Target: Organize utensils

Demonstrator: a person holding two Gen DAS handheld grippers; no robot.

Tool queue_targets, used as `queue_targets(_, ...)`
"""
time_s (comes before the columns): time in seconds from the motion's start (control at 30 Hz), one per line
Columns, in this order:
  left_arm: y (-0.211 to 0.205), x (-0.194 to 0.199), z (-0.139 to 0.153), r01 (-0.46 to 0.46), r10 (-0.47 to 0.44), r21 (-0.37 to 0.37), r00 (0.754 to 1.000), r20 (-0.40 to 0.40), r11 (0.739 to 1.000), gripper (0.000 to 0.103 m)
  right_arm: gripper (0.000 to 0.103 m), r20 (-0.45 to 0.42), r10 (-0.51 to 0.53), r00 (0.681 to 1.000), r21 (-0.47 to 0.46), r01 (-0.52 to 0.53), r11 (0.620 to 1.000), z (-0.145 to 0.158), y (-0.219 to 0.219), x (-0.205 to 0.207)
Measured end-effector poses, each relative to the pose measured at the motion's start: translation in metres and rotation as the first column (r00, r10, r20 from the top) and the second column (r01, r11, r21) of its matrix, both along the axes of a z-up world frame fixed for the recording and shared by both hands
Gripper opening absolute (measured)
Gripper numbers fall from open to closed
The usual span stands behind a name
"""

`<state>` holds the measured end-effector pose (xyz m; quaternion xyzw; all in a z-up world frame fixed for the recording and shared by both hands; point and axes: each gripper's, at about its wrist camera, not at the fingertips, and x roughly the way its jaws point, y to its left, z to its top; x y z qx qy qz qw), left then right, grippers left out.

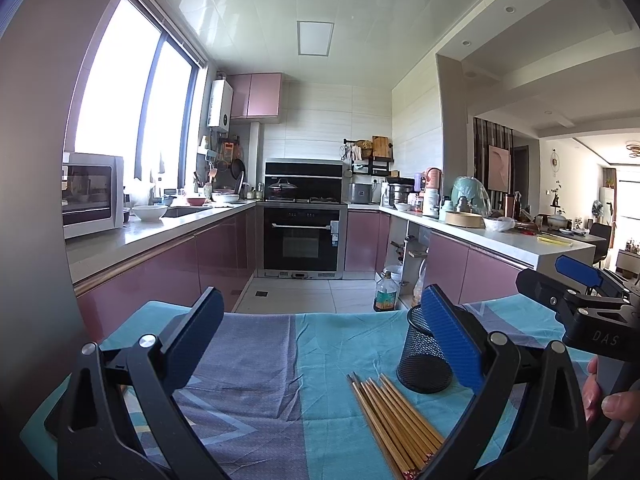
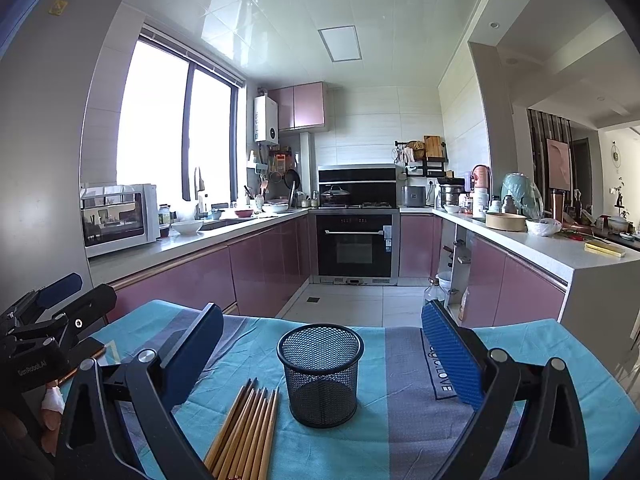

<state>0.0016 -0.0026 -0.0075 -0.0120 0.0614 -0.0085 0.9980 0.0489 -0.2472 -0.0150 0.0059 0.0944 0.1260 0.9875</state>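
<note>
On the striped cloth (image 2: 400,420), chopsticks (image 2: 248,428) lie beside the mesh cup (image 2: 320,376); both grippers gape empty.

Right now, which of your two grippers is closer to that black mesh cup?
Right. The right gripper faces the mesh cup, centred between its open fingers. The left gripper sits further left; the cup stands by its right finger.

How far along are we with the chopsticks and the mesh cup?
Nothing looks done yet: the black mesh cup stands upright and looks empty on the striped cloth. The bundle of wooden chopsticks lies flat on the cloth to the cup's left. Nothing is in hand: the left gripper and the right gripper are both open and hold nothing. All the chopsticks are left to move into the cup.
</note>
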Motion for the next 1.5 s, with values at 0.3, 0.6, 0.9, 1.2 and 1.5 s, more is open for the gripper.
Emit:
queue_targets(0.3,-0.001,0.000,-0.001,0.000,0.000,-0.001,1.000,-0.001,1.000,0.097,0.096,-0.005,-0.006,1.000,0.005,0.006,1.000,-0.001,0.000,0.001)
queue_targets(0.6,-0.002,0.000,-0.002,0.000,0.000,-0.001,1.000,-0.002,1.000,0.097,0.096,-0.008,-0.004,1.000,0.004,0.004,1.000,-0.001,0.001,0.001)
queue_targets(0.9,-0.004,0.000,-0.005,0.004,-0.004,0.001,1.000,-0.004,1.000,0.097,0.096,-0.007,-0.001,1.000,0.006,0.001,1.000,-0.002,0.001,0.002)
queue_targets(1.2,-0.008,0.002,-0.012,0.010,-0.010,-0.001,1.000,-0.021,1.000,0.097,0.096,-0.011,0.003,1.000,0.007,-0.003,1.000,-0.002,-0.002,0.001)
queue_targets(1.5,-0.004,0.008,-0.013,0.024,-0.025,-0.009,0.998,-0.062,1.000,0.097,0.096,-0.025,0.016,1.000,0.009,-0.016,1.000,-0.003,-0.002,0.004)
